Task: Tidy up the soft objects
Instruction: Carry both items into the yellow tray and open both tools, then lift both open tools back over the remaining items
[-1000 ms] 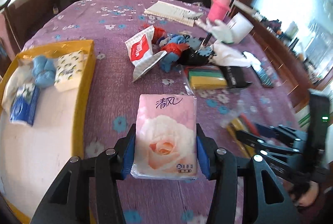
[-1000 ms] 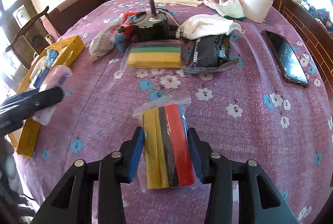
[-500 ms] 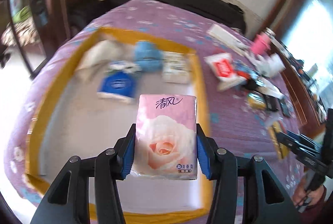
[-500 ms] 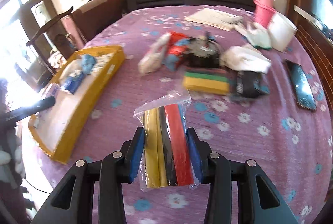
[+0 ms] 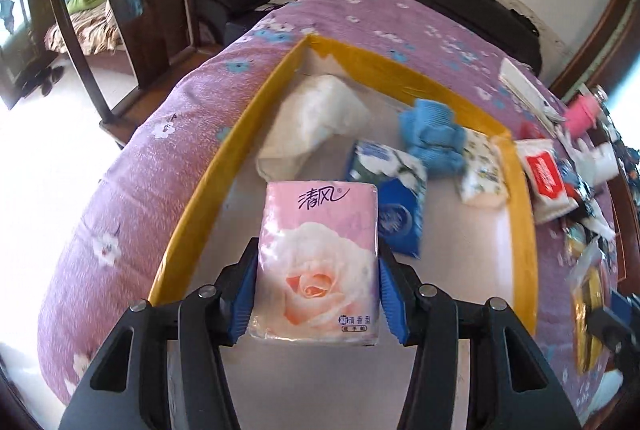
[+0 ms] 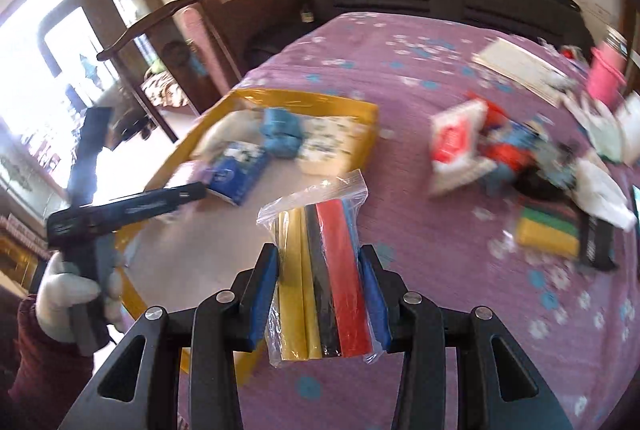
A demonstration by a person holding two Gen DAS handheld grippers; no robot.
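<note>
Left wrist view: left hand-held gripper point(image 5: 318, 284) jaws opening around pink tissue pack point(image 5: 318, 258), long axis toward 12, over yellow tray point(image 5: 520, 214); right hand-held gripper point(image 6: 320, 296) clamped bagged strips point(image 6: 324, 278), tray at 10, farther off.

Black gripper point(image 5: 318, 292) frames, blue pads, silver screws; white glove point(image 6: 70, 294), maroon sleeve point(image 6: 38, 366)

Left wrist view: looks steeply down from close above the yellow tray point(image 5: 516, 230), along its own fingers. Right wrist view: set farther back over the purple tablecloth point(image 6: 460, 258), angled down and leftward toward the same tray point(image 6: 368, 118). Shared ground: the tray, its contents, and the clutter beyond it on the table.
</note>
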